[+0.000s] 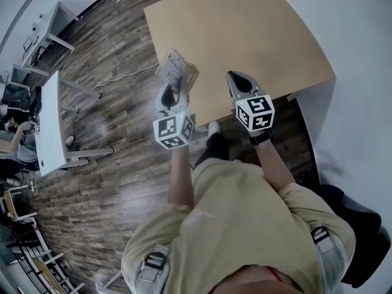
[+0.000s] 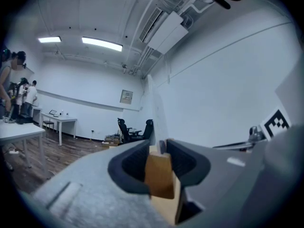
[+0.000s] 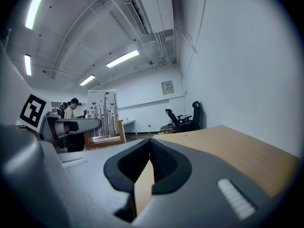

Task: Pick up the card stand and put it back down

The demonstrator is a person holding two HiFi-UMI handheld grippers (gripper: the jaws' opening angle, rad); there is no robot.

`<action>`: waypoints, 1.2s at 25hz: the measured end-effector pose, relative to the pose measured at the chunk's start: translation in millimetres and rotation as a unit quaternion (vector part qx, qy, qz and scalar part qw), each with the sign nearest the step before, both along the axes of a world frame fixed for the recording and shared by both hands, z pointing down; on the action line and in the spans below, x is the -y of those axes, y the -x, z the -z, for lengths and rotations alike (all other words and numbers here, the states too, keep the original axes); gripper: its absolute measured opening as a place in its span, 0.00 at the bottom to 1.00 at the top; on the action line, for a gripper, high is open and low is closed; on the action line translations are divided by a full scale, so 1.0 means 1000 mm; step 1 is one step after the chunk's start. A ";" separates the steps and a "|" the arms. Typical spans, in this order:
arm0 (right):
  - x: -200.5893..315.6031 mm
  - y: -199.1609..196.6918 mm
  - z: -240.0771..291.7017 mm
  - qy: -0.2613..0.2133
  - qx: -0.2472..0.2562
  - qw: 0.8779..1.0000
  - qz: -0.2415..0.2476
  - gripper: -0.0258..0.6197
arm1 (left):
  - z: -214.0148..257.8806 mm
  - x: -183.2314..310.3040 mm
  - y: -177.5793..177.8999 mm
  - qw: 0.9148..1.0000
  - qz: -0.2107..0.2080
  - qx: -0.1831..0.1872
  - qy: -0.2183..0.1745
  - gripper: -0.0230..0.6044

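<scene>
The card stand (image 1: 176,67) is a wooden base holding a white card printed with black stems and butterflies. It stands at the near left edge of the tan table (image 1: 257,35). My left gripper (image 1: 173,83) is shut on its wooden base (image 2: 159,175), and the card (image 2: 154,108) rises edge-on between the jaws. Whether the base touches the tabletop I cannot tell. My right gripper (image 1: 236,75) hovers over the table's near edge, to the right of the stand, shut with nothing in it (image 3: 150,141). From the right gripper view the card (image 3: 102,113) faces me, beside the left gripper (image 3: 71,126).
The table's near edge runs just under both grippers, with dark wood floor below. White desks (image 1: 52,121) and a seated person (image 1: 15,143) are far left. A cable (image 1: 122,75) lies on the floor. Office chairs (image 3: 183,118) stand by the far wall.
</scene>
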State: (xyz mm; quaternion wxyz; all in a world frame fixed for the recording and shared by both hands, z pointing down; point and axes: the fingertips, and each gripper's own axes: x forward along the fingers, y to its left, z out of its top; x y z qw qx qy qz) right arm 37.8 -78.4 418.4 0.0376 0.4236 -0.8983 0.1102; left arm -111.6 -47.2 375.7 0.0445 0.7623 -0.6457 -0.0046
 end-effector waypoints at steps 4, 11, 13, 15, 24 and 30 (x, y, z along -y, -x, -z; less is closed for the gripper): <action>0.040 0.020 -0.004 0.006 -0.008 1.000 0.003 0.05 | -0.007 0.043 0.022 1.000 0.003 -0.007 0.004 0.22; 0.114 0.052 -0.015 0.027 -0.025 0.999 0.002 0.05 | -0.016 0.125 0.067 1.000 0.010 -0.020 0.012 0.22; 0.133 0.063 -0.022 0.035 -0.030 0.999 0.003 0.05 | -0.020 0.147 0.083 1.000 0.011 -0.023 0.014 0.22; 0.153 0.077 -0.029 0.044 -0.033 0.998 0.005 0.05 | -0.023 0.170 0.098 1.000 0.009 -0.024 0.015 0.22; 0.214 0.132 -0.068 0.091 -0.044 0.995 0.013 0.05 | -0.046 0.262 0.175 1.000 0.006 -0.022 0.021 0.22; 0.237 0.147 -0.106 0.130 -0.040 0.991 0.010 0.05 | -0.080 0.312 0.212 0.999 -0.006 -0.007 0.037 0.22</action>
